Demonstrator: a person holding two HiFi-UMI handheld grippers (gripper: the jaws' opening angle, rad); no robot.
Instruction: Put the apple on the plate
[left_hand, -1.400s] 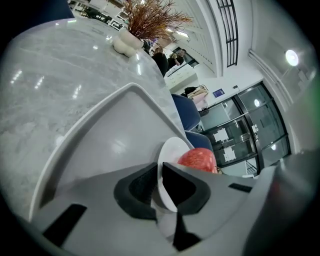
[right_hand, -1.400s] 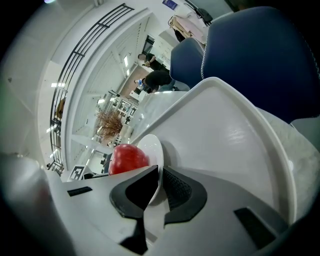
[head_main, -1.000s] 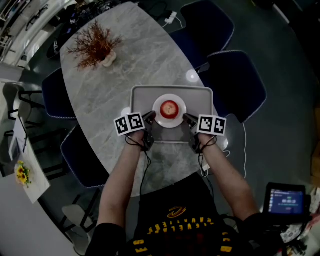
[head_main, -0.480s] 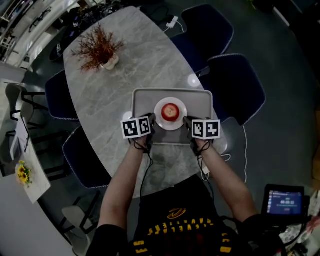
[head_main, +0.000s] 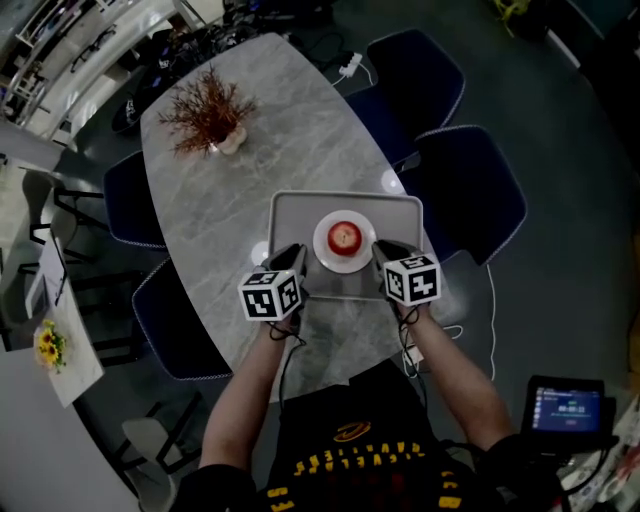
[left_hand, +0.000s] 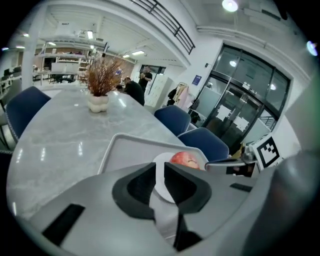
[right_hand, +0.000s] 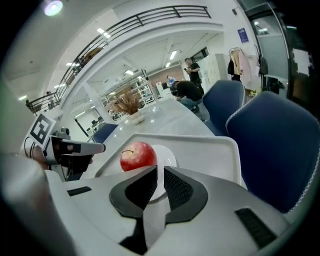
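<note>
The left gripper (head_main: 292, 259), its jaws just opened a little, and the right gripper (head_main: 384, 251), jaws narrowly parted, have lifted back empty. The apple (head_main: 343, 237) sits on the plate (head_main: 322, 246) just ahead, between them, so placement looks complete.

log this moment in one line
apple: on plate | plate: on tray | left gripper: jaws just opening, nothing between | right gripper: open, empty

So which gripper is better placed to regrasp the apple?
Probably right: the right gripper hangs nearer the plate than the left gripper, with the apple just beyond its empty jaws.
</note>
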